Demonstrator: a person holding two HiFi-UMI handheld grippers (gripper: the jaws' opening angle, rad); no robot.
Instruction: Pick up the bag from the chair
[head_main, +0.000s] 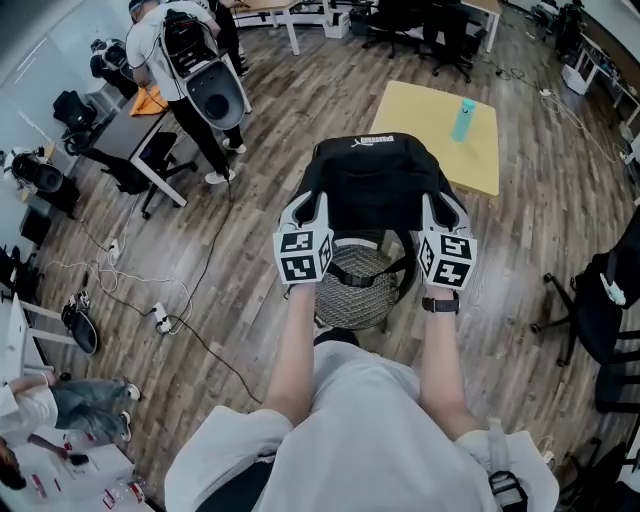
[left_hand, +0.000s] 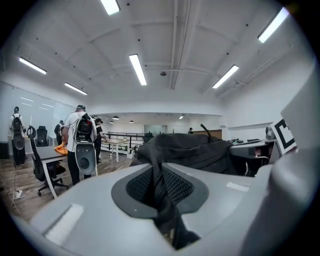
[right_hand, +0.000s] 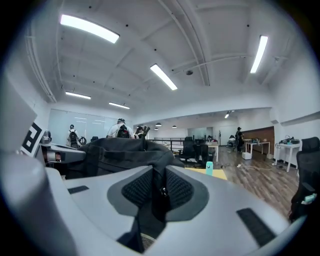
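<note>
A black bag (head_main: 375, 185) hangs between my two grippers, over the mesh seat of a chair (head_main: 358, 288). My left gripper (head_main: 308, 212) is shut on the bag's left side; in the left gripper view a black strap (left_hand: 159, 187) is pinched between the grey jaws, with the bag's body (left_hand: 197, 150) just beyond. My right gripper (head_main: 440, 212) is shut on the bag's right side. In the right gripper view a black strap with a zipper pull (right_hand: 160, 192) sits clamped in the jaws, the bag (right_hand: 120, 152) behind it.
A yellow table (head_main: 420, 140) with a teal bottle (head_main: 464, 120) stands just beyond the chair. A person wearing a backpack (head_main: 185, 60) stands at a desk (head_main: 130, 135) at far left. Cables and a power strip (head_main: 160, 318) lie on the floor. Black office chairs (head_main: 600, 300) stand at right.
</note>
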